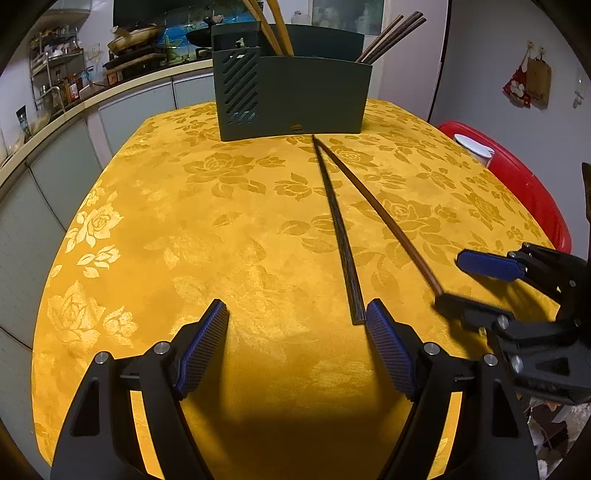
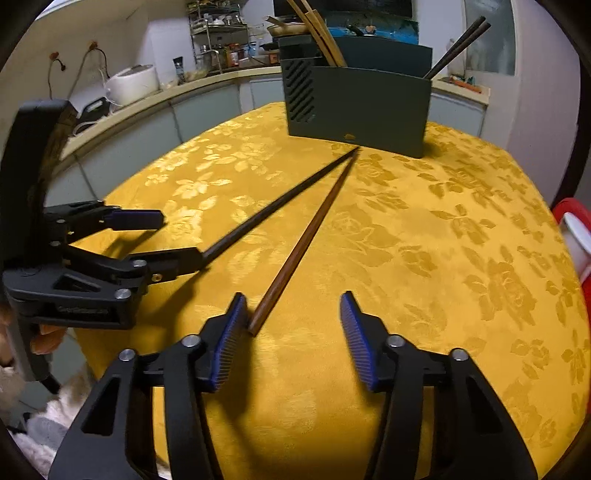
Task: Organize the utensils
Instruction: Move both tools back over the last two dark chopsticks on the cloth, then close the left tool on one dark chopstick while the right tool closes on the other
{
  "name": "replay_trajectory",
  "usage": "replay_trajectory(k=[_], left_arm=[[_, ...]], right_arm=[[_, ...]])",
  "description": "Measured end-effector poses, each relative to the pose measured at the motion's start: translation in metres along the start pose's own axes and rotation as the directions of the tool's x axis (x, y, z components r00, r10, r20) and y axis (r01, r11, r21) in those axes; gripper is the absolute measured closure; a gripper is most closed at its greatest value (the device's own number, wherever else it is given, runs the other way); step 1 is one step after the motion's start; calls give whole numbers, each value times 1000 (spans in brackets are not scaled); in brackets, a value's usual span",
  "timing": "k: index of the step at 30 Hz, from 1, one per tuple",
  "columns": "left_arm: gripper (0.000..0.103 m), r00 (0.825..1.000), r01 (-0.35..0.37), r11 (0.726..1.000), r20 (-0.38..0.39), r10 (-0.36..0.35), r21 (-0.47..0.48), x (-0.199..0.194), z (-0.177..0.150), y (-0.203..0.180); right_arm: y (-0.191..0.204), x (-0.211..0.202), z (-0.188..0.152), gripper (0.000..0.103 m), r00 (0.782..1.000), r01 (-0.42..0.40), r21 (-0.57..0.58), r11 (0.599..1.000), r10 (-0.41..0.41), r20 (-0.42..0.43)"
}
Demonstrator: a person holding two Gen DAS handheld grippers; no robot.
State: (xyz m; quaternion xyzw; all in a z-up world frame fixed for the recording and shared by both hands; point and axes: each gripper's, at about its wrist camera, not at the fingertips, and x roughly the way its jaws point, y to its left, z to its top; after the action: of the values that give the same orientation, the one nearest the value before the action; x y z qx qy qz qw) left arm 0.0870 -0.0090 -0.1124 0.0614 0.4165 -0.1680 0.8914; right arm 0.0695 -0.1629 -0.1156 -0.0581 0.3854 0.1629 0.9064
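Two chopsticks lie on the yellow floral tablecloth (image 1: 177, 229), their far tips meeting in a V in front of a dark grey utensil holder (image 1: 295, 96) (image 2: 358, 107). The holder has light wooden chopsticks (image 1: 277, 29) in one section and dark ones (image 1: 395, 35) in another. The black chopstick (image 1: 338, 229) (image 2: 277, 206) ends just inside the right finger of my left gripper (image 1: 297, 306) (image 2: 173, 238), which is open. The brown chopstick (image 1: 380, 218) (image 2: 303, 240) ends close beside the left pad of my right gripper (image 2: 293, 299) (image 1: 454, 284), also open, with a wide gap to the other pad.
A red plastic tub (image 1: 517, 192) with a white cup (image 1: 474, 147) stands past the table's right edge. Behind the table a kitchen counter (image 1: 110, 96) carries pans, bottles and a white rice cooker (image 2: 133, 85). The cloth left of the chopsticks is bare.
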Motion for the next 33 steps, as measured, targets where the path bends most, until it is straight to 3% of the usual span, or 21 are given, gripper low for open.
replay_trajectory(k=[5,11,17,19,21,24,33], left_arm=[[32,1000,-7,1000,7,7,17,0,-2,-6],[42,999,23,999,41,-24,22,-4,-4,-13],[55,997,28,999,65,-30,38,-1,-6,-22],[63,997,6,998,75,-11,60,-1,-7,-27],[79,997,-2,997,83,-4,75,-1,-8,-30],[94,996,12,996,85,-20,93,-3,-9,-34],[95,995,7,995,94,-16,95,-2,-10,-34]], right_arm=[[-21,0,0,62,994,106,63,992,-107,5],[-23,1,-1,71,998,58,84,995,-60,15],[-19,2,-2,78,996,78,70,995,-80,37],[-20,2,-2,79,996,77,78,994,-81,44],[-20,1,-4,80,995,77,88,993,-81,50],[-19,0,-6,83,994,81,99,992,-87,60],[-12,-1,-7,95,993,95,68,993,-100,67]])
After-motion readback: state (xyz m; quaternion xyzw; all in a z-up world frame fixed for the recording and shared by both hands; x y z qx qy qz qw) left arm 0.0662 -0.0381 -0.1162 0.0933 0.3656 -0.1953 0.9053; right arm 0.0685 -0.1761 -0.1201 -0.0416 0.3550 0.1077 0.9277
